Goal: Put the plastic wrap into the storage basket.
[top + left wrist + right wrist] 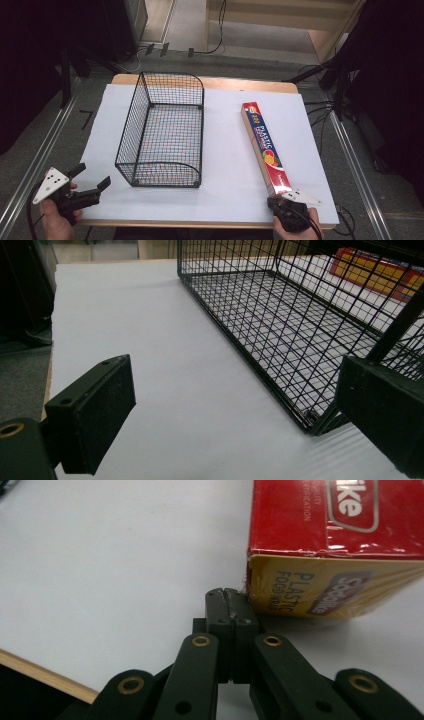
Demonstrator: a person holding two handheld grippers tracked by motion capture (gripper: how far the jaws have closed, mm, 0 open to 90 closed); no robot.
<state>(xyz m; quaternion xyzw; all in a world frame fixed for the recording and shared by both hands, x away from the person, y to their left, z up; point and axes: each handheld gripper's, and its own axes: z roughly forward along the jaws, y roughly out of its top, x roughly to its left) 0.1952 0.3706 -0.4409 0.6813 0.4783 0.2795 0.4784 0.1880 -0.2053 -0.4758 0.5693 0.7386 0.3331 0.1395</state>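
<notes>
The right tongs [285, 199] sit at the 5 o'clock position of the bench [225, 200] in the high view, held in a hand at the near edge. Their jaws are fully closed, pad against pad, with nothing between them. In the right gripper view the closed tips [230, 600] meet the near end corner of the plastic wrap box [330, 545]; contact is at the corner of the yellow side, or just short of it.

The plastic wrap box [265, 147] lies flat on the white sheet covering the bench, at the 3 to 5 o'clock side. Its long axis runs from the far centre-right toward the near right edge.

The left tongs [90, 182] are at the 7 o'clock position, held in a hand. Their jaws stand wide apart and hold nothing. In the left gripper view they [240, 410] point at the near corner of the wire basket [280, 335].

The wire basket [162, 132] stands upright at the centre-left of the bench, well apart from the box.
</notes>
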